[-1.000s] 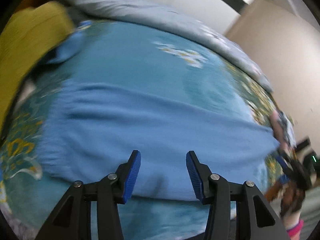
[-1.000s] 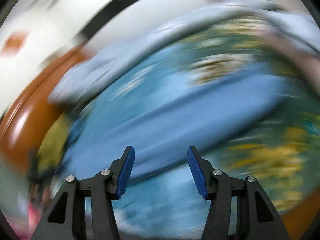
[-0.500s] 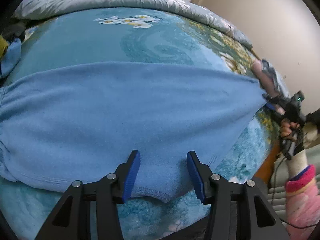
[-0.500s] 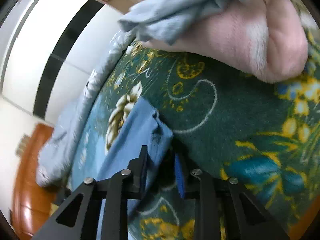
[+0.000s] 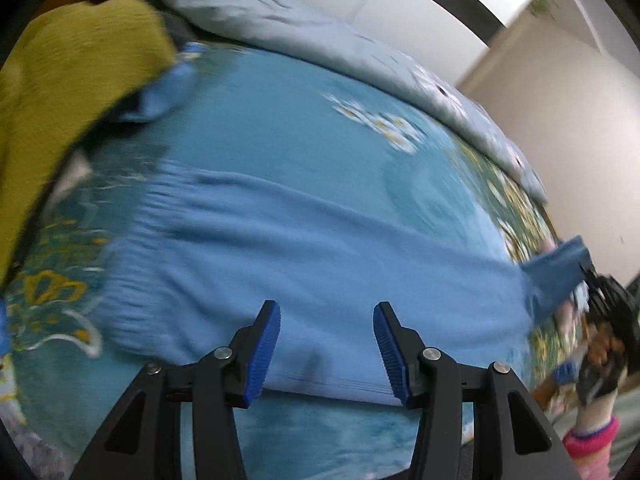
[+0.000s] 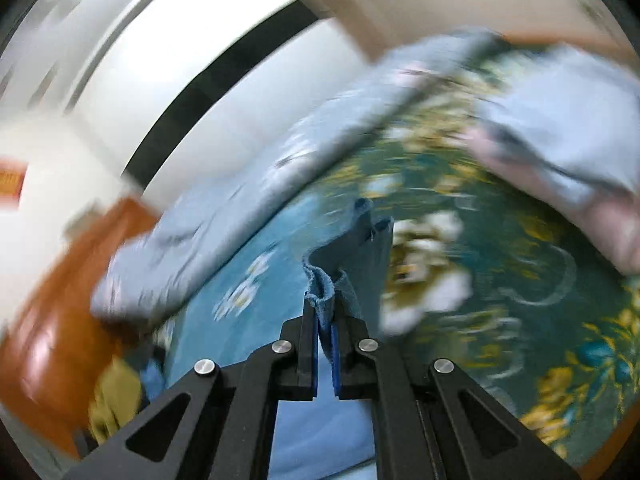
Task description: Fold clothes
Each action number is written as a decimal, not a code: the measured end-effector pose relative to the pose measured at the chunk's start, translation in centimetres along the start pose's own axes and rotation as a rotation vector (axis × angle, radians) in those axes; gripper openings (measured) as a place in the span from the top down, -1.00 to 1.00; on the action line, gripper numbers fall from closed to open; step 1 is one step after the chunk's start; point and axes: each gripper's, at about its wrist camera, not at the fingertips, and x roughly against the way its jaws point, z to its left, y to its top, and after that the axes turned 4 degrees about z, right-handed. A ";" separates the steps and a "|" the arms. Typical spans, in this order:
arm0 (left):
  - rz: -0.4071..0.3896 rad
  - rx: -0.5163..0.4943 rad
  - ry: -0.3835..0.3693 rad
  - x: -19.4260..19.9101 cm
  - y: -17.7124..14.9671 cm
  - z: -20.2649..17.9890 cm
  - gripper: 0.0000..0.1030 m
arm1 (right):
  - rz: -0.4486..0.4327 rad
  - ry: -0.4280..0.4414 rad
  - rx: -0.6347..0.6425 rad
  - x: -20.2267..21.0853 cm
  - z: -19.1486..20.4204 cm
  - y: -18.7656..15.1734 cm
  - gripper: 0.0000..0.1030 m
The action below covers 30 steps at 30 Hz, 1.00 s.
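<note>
The blue garment (image 5: 320,264) lies spread across the floral blanket (image 5: 280,128) on the bed, its hem near the camera and its far end drawn out toward the right edge of the left wrist view, where it lifts off the blanket into a raised corner. That corner is up because the right gripper (image 6: 325,354) has its jaws clamped on it: in the right wrist view a bunched fold of blue cloth stands out from between the closed pads, seemingly so that end can be carried over for a fold. The left gripper (image 5: 326,346) hangs over the near hem with its jaws apart and nothing between them, probably placed to take or pin that edge. A yellow garment (image 5: 68,92) is heaped at the left, partly over a second blue piece (image 5: 168,92), and a grey quilt (image 5: 320,40) runs along the far side. Both views are smeared by motion, so the garment's kind, its sleeves or collar cannot be told. The person shows only as a hand (image 5: 604,350) and pink cuff (image 5: 592,438) at the frame's edge. The pale cloth (image 6: 560,132) at upper right of the right view is too blurred to identify.
</note>
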 end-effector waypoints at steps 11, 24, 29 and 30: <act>-0.049 0.147 -0.025 2.5 -0.6 6.3 -0.03 | 0.315 0.022 0.401 -8.9 13.6 -12.3 0.91; -0.105 0.253 0.040 3.8 -0.8 9.2 -0.03 | 0.553 -0.054 0.577 -13.3 16.6 -19.0 0.67; -0.082 0.350 0.048 3.4 -1.2 11.1 -0.04 | 0.537 0.088 0.592 -11.1 17.2 -18.3 0.45; -0.063 0.379 0.022 3.0 -1.4 11.4 -0.04 | 0.501 0.091 0.583 -10.6 17.2 -17.8 0.42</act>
